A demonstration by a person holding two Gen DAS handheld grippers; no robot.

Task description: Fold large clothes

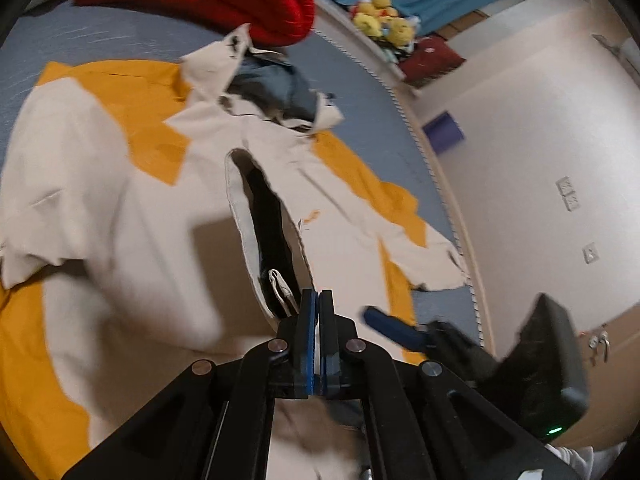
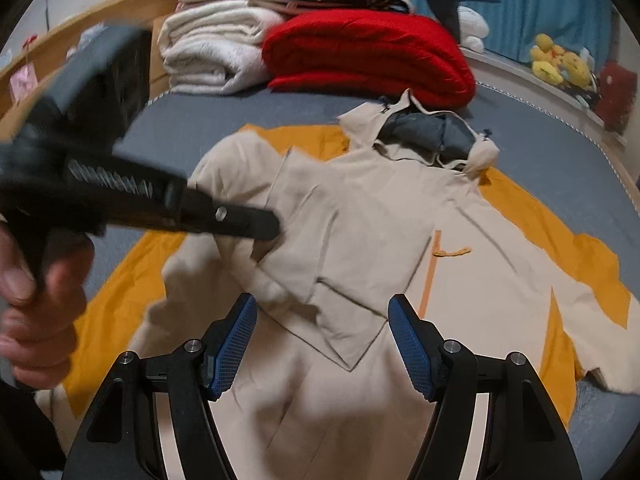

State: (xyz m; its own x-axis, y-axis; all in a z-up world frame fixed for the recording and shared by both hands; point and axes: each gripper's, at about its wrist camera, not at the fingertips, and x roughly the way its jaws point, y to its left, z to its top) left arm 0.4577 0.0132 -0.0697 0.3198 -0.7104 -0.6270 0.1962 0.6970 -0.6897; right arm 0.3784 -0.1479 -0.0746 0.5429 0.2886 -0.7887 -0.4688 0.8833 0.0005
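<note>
left gripper (image 1: 319, 300) fingers clenched on beige jacket (image 2: 360, 220) front edge, right gripper (image 2: 322, 320) fingers released above it.

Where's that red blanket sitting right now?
The folded red blanket lies at the far end of the bed, just beyond the beige jacket's hood, with a stack of white blankets at its left.

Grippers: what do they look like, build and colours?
Both are black plastic linkage frames with silver pivot bolts. The left gripper and the right gripper carry blue textured pads on black fingers. The right unit's boxy black body shows a green light. A white sleeve shows behind it.
</note>
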